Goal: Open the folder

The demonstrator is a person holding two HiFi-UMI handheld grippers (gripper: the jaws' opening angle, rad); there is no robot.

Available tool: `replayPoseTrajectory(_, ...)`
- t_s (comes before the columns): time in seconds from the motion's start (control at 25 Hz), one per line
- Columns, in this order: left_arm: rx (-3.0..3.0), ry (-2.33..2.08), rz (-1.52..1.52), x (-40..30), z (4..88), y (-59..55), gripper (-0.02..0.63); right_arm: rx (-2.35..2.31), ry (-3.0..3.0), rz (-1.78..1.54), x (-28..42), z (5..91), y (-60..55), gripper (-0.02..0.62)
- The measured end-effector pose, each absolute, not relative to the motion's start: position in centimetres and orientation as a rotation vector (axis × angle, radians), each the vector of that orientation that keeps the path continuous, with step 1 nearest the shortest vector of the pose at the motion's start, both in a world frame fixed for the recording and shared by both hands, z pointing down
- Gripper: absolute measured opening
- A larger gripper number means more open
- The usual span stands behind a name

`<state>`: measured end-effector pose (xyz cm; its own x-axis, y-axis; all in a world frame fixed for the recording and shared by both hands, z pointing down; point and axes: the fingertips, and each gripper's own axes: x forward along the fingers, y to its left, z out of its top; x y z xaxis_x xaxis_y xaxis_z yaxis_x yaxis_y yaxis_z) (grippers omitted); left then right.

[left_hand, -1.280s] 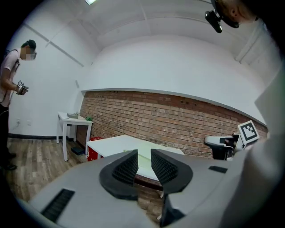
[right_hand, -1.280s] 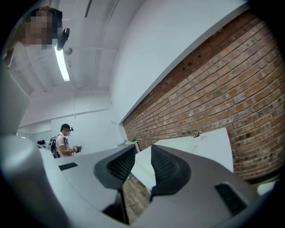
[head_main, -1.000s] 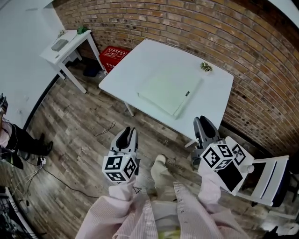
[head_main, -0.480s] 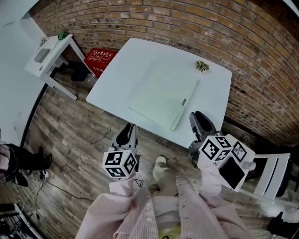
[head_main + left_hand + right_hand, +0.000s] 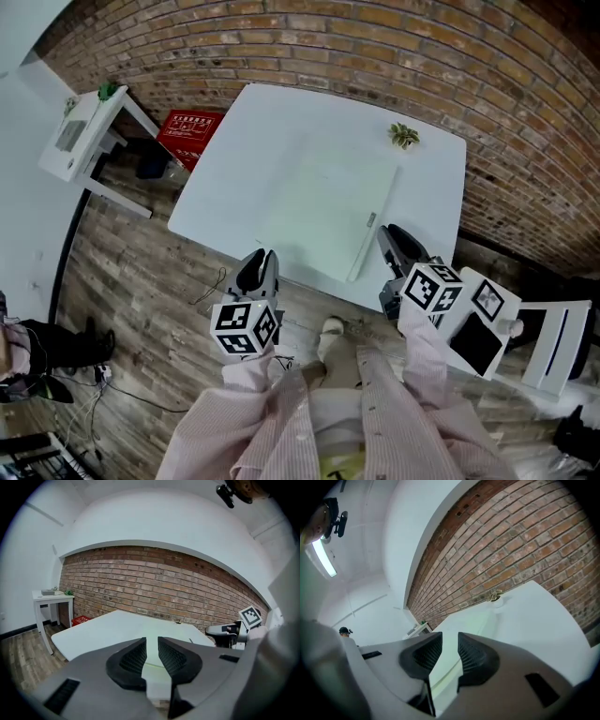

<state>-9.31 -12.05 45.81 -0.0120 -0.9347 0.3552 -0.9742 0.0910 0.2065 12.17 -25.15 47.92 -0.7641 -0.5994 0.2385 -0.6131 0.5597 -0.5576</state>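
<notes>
On the white table (image 5: 234,141), toward its near edge and right of the middle, the pale green folder (image 5: 323,216) lies flat and closed. It looks light, thin and probably slick, with a floppy cover, so I'd pinch the top cover along its right long edge. The left gripper (image 5: 258,267) and right gripper (image 5: 398,242) hover off the near edge, each with jaws a narrow slit apart and nothing between them. The print on the red crate (image 5: 187,127) is too small to read.

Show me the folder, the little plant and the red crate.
folder (image 5: 323,220), head view, middle of its pale green cover.
little plant (image 5: 404,135), head view, its leaves.
red crate (image 5: 189,129), head view, its red face.
</notes>
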Motion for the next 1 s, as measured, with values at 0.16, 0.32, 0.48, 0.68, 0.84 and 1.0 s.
replayPoseTrajectory(0.16,1.939,-1.94,0.214,-9.1,46.4,-13.4,0.085,1.107,-2.717,1.058,12.0,49.1,-25.8,0.092)
replayPoseTrajectory(0.32,2.036,-1.907,0.328,-8.6,46.5,-14.2,0.111,1.134,-2.682,1.129,11.9,50.2,-26.5,0.092)
replayPoseTrajectory(0.48,2.12,-1.853,0.419,-8.1,46.9,-15.0,0.132,1.116,-2.643,1.244,11.2,51.9,-26.7,0.092)
replayPoseTrajectory(0.68,2.301,-1.705,0.571,-5.8,47.6,-15.9,0.155,1.181,-2.566,1.367,11.5,53.8,-26.5,0.092)
replayPoseTrajectory(0.84,2.48,-1.537,0.701,-3.4,48.0,-16.5,0.175,1.223,-2.519,1.461,11.2,54.7,-26.1,0.092)
replayPoseTrajectory(1.0,2.611,-1.346,0.82,-1.6,48.9,-16.3,0.195,1.257,-2.507,1.554,10.8,55.5,-25.6,0.092)
